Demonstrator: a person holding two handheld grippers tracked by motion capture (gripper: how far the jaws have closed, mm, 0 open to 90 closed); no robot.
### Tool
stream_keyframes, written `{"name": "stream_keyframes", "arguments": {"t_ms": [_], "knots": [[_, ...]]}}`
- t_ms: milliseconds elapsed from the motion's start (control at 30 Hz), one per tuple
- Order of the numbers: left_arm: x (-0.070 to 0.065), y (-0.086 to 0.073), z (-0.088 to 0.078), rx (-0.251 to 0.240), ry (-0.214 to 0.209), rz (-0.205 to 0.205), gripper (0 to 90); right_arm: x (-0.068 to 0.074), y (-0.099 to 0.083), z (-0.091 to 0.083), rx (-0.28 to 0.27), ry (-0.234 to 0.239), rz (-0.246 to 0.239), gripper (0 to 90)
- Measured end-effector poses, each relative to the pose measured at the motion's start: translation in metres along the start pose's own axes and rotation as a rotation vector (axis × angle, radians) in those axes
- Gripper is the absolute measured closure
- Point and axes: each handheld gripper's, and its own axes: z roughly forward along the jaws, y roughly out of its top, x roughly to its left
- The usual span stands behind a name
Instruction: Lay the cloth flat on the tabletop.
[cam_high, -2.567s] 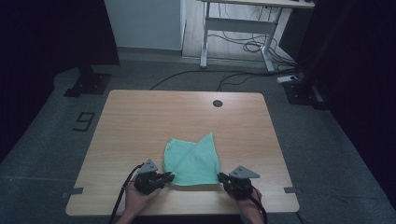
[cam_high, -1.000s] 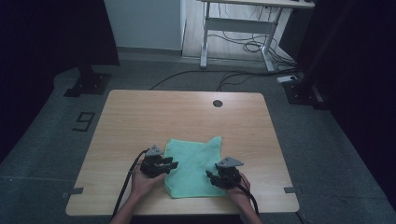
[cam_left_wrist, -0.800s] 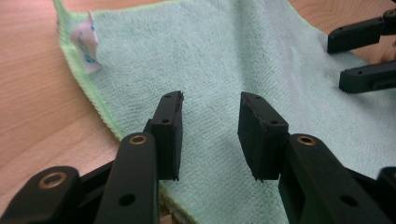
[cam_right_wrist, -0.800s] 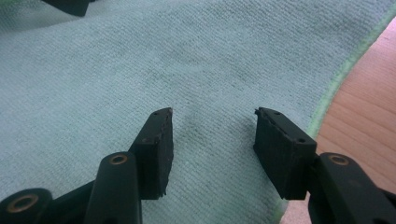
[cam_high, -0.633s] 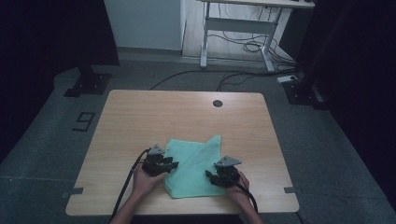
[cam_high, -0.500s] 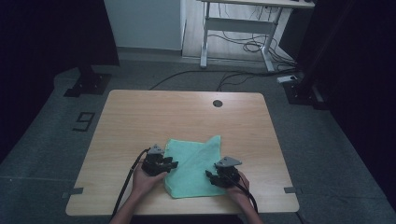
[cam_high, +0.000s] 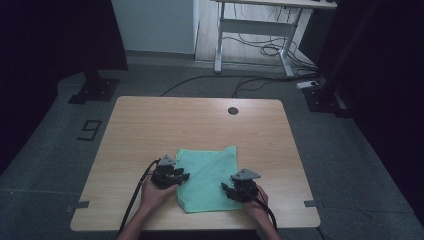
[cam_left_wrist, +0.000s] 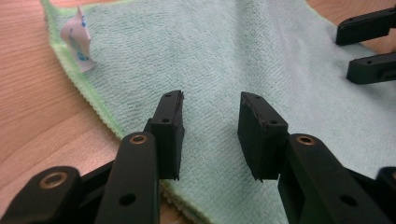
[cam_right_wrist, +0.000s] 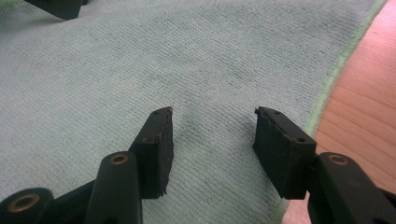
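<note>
While both tools (cam_high: 181, 176) (cam_high: 226, 188) gape, the cloth (cam_high: 210, 172) (folded) leaves far tabletop (cam_high: 200, 120) bare.

Cloth (cam_high: 209, 175) lies on table (cam_high: 150, 125), between claws.

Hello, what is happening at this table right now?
A person is working on a green cloth that lies flat on a wooden table, with a two-jaw gripper in each hand. The left gripper sits over the cloth's left edge and the right gripper over its right edge. Both have their jaws open with nothing pinched between them. A small white label sticks up at one corner.
</note>
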Motion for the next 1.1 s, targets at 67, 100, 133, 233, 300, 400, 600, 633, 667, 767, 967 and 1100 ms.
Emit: {"name": "stream_keyframes", "arguments": {"t_ms": [67, 100, 133, 233, 300, 400, 600, 633, 667, 767, 967, 1100], "knots": [[-0.001, 0.0, 0.0, 0.001, 0.006, 0.003, 60.1, 0.0, -0.002, -0.003, 0.001, -0.004, 0.004, 48.5], [-0.001, 0.0, 0.0, 0.0, 0.007, 0.001, 59.8, 0.0, -0.003, -0.004, 0.001, -0.006, 0.006, 48.7], [-0.002, 0.0, 0.0, 0.0, 0.009, 0.0, 59.3, 0.001, -0.005, -0.006, 0.0, -0.008, 0.008, 49.0], [-0.002, 0.0, 0.0, -0.002, 0.009, -0.002, 57.9, 0.002, -0.009, -0.011, -0.002, -0.008, 0.012, 49.6], [-0.001, 0.001, 0.002, -0.006, 0.006, -0.001, 58.3, 0.003, -0.011, -0.014, -0.001, -0.011, 0.016, 49.9], [0.0, 0.01, 0.008, 0.016, 0.003, 0.005, 58.9, 0.003, -0.014, -0.017, -0.001, -0.011, 0.018, 50.3], [0.004, 0.028, 0.024, 0.029, 0.013, 0.009, 57.6, -0.008, -0.006, -0.01, 0.013, -0.03, 0.036, 49.8], [0.005, 0.029, 0.025, 0.033, 0.009, 0.009, 57.2, -0.012, -0.005, -0.008, 0.01, -0.032, 0.046, 50.8], [0.005, 0.03, 0.025, 0.033, 0.007, 0.003, 56.7, -0.022, -0.003, -0.007, 0.004, -0.027, 0.066, 52.7], [0.004, 0.029, 0.025, 0.033, 0.003, 0.002, 55.7, -0.03, -0.003, -0.005, -0.003, -0.011, 0.07, 53.4], [0.003, 0.028, 0.022, 0.031, 0.02, 0.015, 54.6, -0.031, -0.003, -0.005, -0.003, -0.008, 0.053, 53.1], [0.009, 0.028, 0.018, 0.046, 0.017, 0.027, 55.5, -0.028, 0.0, -0.006, 0.009, -0.045, 0.031, 48.0]]}}
